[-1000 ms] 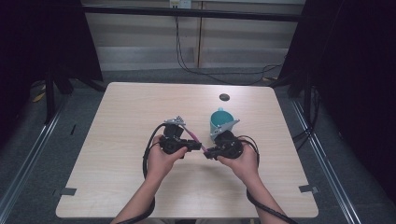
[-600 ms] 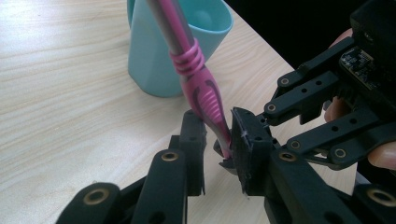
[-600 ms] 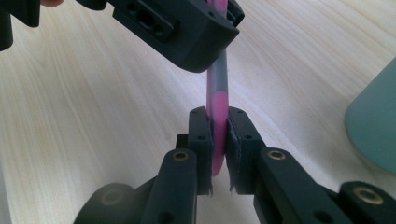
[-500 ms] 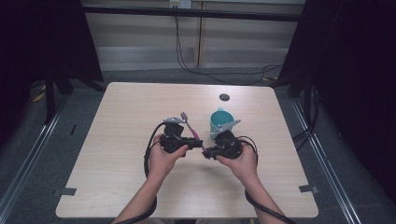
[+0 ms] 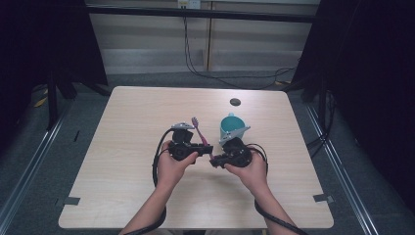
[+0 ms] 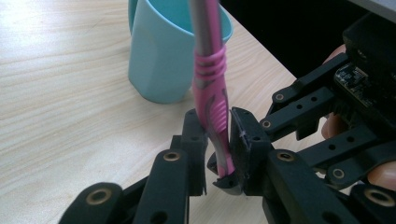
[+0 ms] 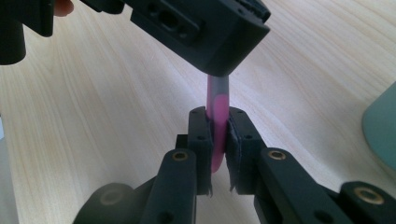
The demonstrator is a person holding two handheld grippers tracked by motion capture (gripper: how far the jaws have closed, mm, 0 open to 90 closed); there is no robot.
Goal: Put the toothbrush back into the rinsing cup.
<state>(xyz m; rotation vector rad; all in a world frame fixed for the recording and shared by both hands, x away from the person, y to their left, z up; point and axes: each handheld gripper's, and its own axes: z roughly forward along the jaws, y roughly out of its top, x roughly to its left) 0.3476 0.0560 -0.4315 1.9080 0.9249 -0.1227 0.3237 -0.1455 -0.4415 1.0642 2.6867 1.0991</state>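
Tabletop point(image 5: 127, 161) overview hides what both hand-held gripper views reveal: toothbrush point(image 6: 210, 93) pinched.

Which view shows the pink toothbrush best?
The left gripper view: the toothbrush handle stands sharp and close between the jaws. The high view shows it whole but tiny; the right gripper view, a short stretch.

A pale wood-grain surface point(image 5: 127, 147) stands on a grey floor point(image 5: 54, 161). A small dark round disc point(image 5: 235, 102) lies near its far edge. Behind, black cables point(image 5: 195, 63) hang down a light wall panel, and metal rails point(image 5: 29, 166) run along both sides.
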